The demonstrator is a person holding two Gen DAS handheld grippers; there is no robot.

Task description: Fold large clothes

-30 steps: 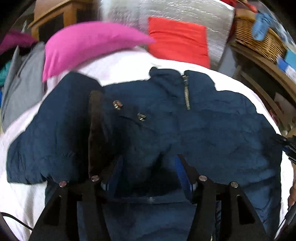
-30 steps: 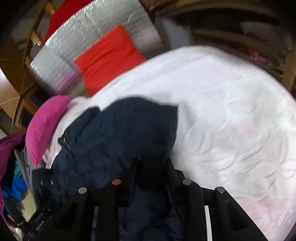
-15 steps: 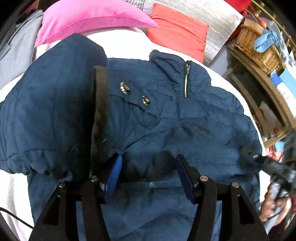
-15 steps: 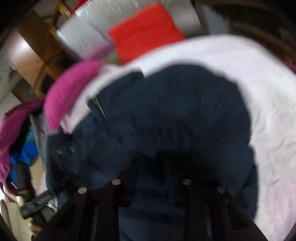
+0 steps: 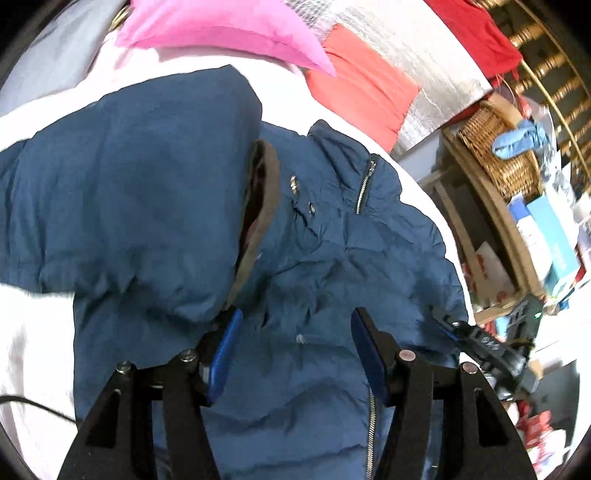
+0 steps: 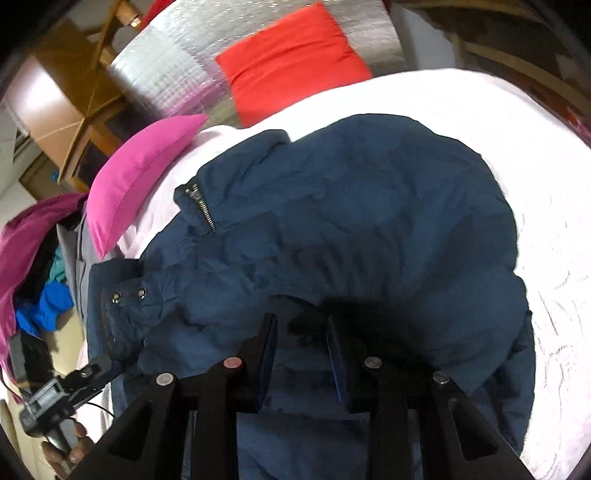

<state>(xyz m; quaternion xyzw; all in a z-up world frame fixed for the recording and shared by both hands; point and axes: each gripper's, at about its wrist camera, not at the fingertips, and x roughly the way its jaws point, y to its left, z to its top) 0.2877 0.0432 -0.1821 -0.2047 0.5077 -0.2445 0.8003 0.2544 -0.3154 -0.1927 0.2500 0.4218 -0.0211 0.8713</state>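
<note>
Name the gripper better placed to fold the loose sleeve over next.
Left, probably: the left gripper is open beside the jacket's spread sleeve, while the right gripper looks pinched on fabric.

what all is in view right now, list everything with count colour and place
jacket: one, navy blue, spread on the bed, sleeves folded over the body
bed sheet: one, white, under the jacket
pillow: one, pink, at the head of the bed
cushion: one, red, against the silver padding
silver padding: one, behind the bed
basket: one, wicker, on the side shelf
clothes pile: magenta, blue, teal, beside the bed
left tongs: black, blue pads, over the jacket
right tongs: black, narrowly parted, jacket fabric between
</note>
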